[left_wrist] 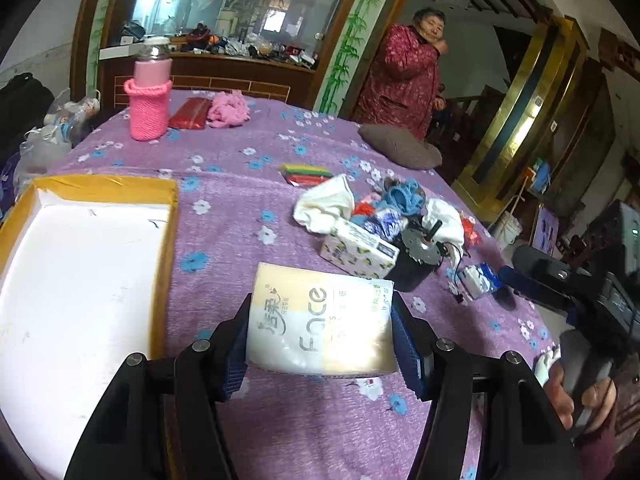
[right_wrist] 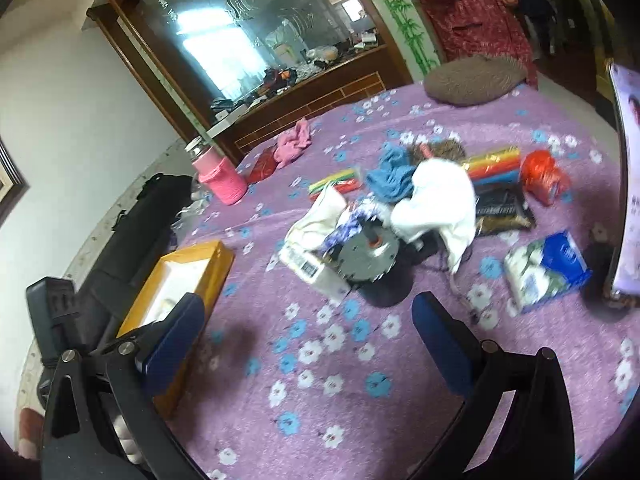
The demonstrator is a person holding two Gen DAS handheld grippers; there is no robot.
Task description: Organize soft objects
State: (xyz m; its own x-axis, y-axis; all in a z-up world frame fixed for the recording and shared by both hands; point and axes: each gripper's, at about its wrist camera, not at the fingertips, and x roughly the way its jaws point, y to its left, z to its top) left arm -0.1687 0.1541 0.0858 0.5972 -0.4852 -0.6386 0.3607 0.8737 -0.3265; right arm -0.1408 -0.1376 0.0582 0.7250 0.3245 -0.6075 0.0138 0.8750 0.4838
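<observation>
Though its near end is cut off behind the blue pads, the tissue pack (left_wrist: 320,320) sits clamped in the left gripper (left_wrist: 322,334), half-open jaws, long axis toward 12 o'clock over the purple counter (left_wrist: 240,184), the yellow box (left_wrist: 80,264) at 9 o'clock, while the right gripper (right_wrist: 308,320) gapes wide, empty.

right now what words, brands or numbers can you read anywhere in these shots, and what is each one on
"Face": on the cream and white tissue pack held between the left gripper jaws.
Chinese brand characters beside "Face" on the same pack: visible, too distorted to read surely.
Small green print on that pack's edge: too small.
Barcode on the floral tissue pack: digits unreadable.
Blue and white tissue pack: print blurred.
Poster at right edge: characters blurred.
</observation>
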